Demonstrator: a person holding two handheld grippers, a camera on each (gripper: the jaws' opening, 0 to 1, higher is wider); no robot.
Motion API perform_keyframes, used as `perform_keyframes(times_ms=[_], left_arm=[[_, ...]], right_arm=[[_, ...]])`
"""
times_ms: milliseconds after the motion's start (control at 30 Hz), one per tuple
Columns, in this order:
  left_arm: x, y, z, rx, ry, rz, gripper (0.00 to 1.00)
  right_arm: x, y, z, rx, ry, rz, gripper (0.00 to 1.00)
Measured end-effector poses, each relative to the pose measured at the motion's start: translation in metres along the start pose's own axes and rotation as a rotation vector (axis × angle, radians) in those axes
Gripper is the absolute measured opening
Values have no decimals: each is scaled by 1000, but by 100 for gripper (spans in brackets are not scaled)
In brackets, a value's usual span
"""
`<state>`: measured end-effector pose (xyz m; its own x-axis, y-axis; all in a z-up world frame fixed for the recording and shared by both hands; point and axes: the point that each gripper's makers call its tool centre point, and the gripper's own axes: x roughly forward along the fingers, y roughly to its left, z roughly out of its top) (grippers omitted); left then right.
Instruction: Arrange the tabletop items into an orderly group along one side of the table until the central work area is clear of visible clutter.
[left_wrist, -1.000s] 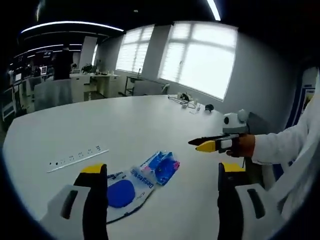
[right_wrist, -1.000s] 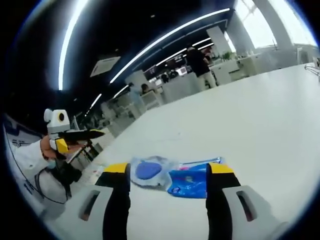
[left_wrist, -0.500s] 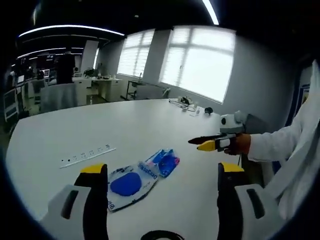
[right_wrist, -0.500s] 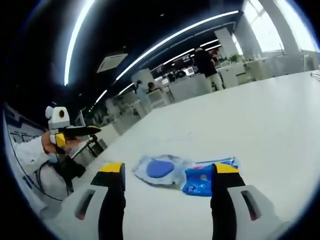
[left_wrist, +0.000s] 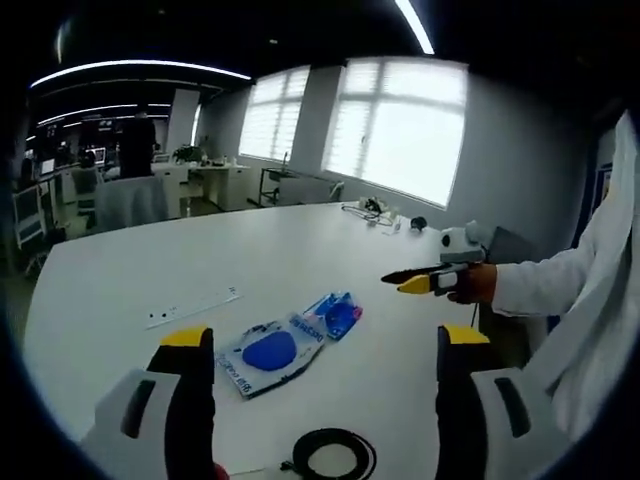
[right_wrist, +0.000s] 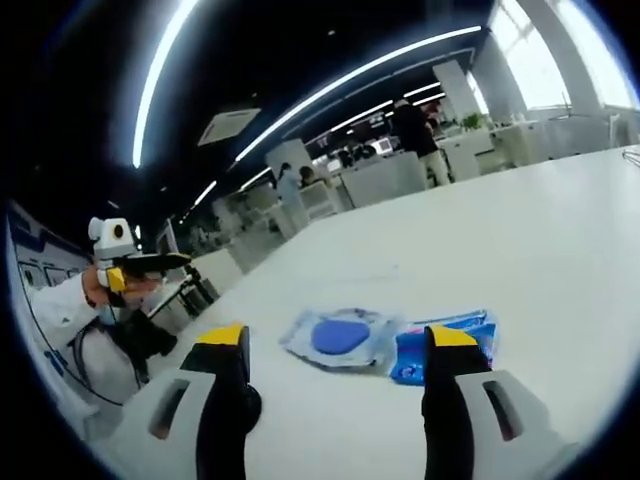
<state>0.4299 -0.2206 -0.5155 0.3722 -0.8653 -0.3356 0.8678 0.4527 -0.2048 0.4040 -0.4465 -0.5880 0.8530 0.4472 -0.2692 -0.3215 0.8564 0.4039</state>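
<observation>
- My left gripper: jaws spread wide, holding nothing, hovering above the white table.
- My right gripper: jaws likewise parted, empty, clear of the tabletop; in the left gripper view its yellow-tipped jaws look pressed together, so I cannot tell its true state.
- Black coiled cable: flat on the table, nearest me, between my left jaws.
- Clear packet with a blue disc: lying flat beyond the cable.
- Blue packet: touching the far end of the clear one.
- White power strip: left of the packets, apart from them.
- Small cluttered items: far table edge, below the windows.
</observation>
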Motion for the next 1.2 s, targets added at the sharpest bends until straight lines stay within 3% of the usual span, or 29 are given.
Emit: perform_keyframes(times_ms=[633,1200], left_arm=[[-97,14,-26,-24,-7,68,95],[-161,36,-46,-67,-38,127,94]], right_arm=[[6,56,-5,-15,-17,15,69],[43,111,-13,-44,23,70,68]])
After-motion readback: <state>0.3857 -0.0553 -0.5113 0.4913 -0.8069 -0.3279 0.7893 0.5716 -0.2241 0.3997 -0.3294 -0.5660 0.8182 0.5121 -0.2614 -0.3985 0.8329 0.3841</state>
